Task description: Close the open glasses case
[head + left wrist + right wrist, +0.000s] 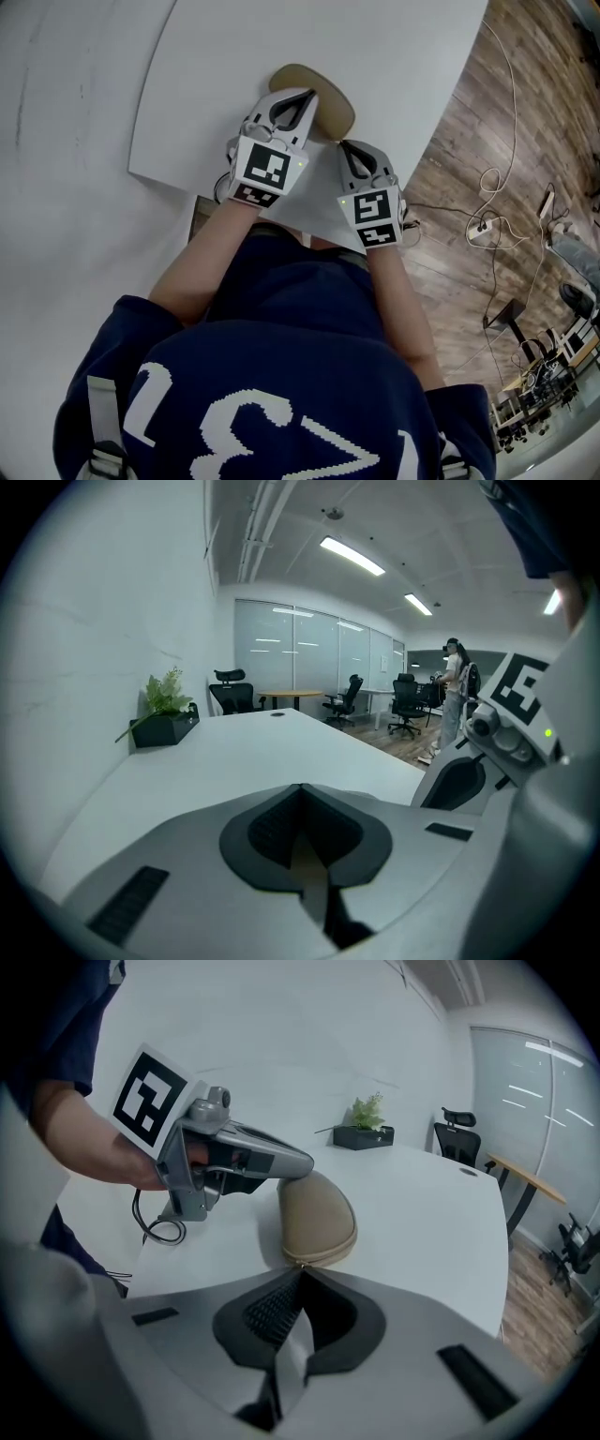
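A tan zip glasses case (328, 101) lies on the white table (234, 66), its lid down on its base and the zip seam facing my right gripper. My left gripper (302, 97) is shut, and its tips rest on top of the case (319, 1218). In the left gripper view only a tan sliver of the case (307, 860) shows beneath the closed jaws. My right gripper (345, 146) is shut with nothing in it. It hovers just short of the case's near end, above the table.
A small plant in a black pot (366, 1129) stands at the table's far side by the wall. The table's edge runs close on the right, beyond it wood floor with cables (487, 220). Office chairs and a standing person (456, 700) are far off.
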